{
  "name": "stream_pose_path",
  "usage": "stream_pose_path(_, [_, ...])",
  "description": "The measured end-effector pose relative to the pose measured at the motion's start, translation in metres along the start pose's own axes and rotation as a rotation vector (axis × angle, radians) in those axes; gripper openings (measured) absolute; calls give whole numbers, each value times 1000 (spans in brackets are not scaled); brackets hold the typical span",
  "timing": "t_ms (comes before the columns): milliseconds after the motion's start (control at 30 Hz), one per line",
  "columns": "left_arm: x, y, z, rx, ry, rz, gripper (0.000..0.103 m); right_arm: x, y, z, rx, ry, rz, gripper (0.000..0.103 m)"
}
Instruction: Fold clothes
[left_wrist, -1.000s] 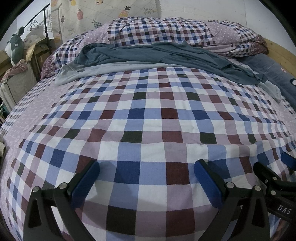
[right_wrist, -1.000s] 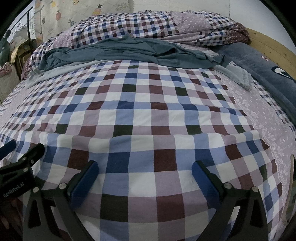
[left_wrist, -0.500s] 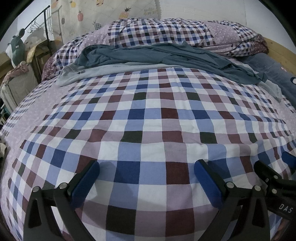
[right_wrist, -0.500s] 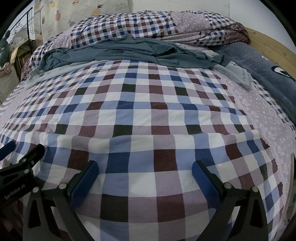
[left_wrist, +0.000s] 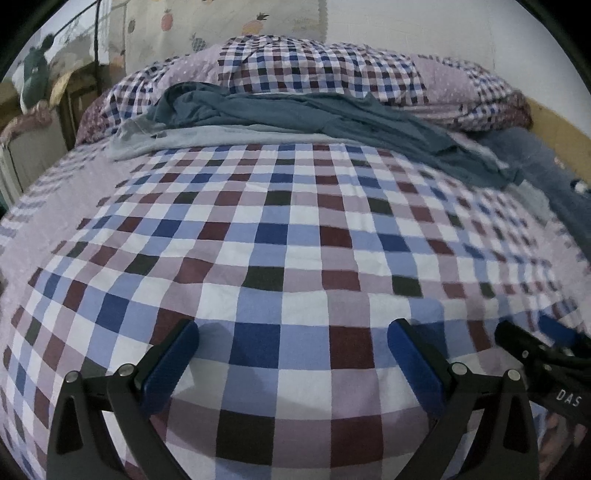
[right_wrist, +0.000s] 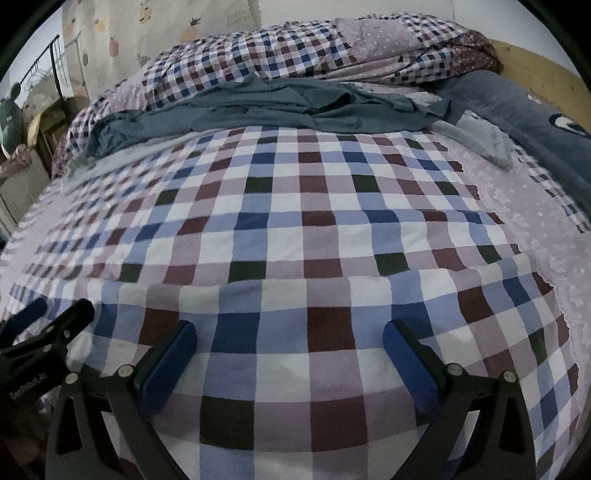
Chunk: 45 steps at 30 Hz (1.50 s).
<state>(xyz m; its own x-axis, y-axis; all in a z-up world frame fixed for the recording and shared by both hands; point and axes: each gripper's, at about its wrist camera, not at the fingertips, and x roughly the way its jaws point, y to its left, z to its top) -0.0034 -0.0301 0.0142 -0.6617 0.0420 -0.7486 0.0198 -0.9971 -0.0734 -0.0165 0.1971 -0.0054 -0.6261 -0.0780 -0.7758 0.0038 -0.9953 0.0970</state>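
A crumpled teal garment (left_wrist: 314, 114) (right_wrist: 280, 107) lies across the far part of the bed, in front of the bunched checked quilt (left_wrist: 325, 70). A pale grey-blue garment (left_wrist: 192, 138) shows under its near edge; its corner (right_wrist: 484, 138) sticks out at the right. My left gripper (left_wrist: 293, 350) hovers open over the near checked sheet, far from the clothes. My right gripper (right_wrist: 290, 349) is open too, empty, also near the bed's front. Each gripper appears at the other view's edge: right gripper (left_wrist: 546, 347), left gripper (right_wrist: 40, 332).
The bed is covered by a checked sheet (right_wrist: 314, 240). A dark blue blanket (right_wrist: 517, 103) lies along the right side by the wooden bed frame (right_wrist: 546, 66). A clothes rack and clutter (left_wrist: 40, 88) stand at the left.
Both views have tilted down and drawn slightly nearer, so the clothes sit lower in frame with more wall above. Grippers stay open.
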Motion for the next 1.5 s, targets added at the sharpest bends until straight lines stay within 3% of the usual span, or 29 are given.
stream_pose_path(200, [-19, 16, 19, -119, -44, -85, 103, -21, -12, 16, 10, -96, 35, 103])
stream_pose_path(333, [-35, 22, 29, -139, -97, -108, 103, -31, -15, 33, -3, -152, 36, 103])
stream_pose_path(467, [-47, 33, 38, -152, -145, -101, 103, -28, -15, 62, -34, -174, 33, 102])
stream_pose_path(567, [-53, 49, 40, -196, -195, -47, 103, -22, -7, 87, -87, -197, 30, 100])
stream_pose_path(700, [-44, 68, 40, -264, -166, -42, 103, 4, 5, 123, -151, -195, 19, 97])
stream_pose_path(967, [-31, 81, 36, -294, -130, -4, 103, 90, 13, 179, -243, -123, -45, 76])
stream_pose_path(1200, [-23, 88, 38, -319, -114, -20, 103, 151, 10, 203, -288, -63, -96, 68])
stream_pose_path(1367, [-18, 86, 38, -293, -94, -2, 103, 172, 12, 219, -308, -70, -108, 66])
stream_pose_path(1500, [-17, 85, 37, -287, -84, -7, 103, 180, 14, 228, -311, -64, -104, 59])
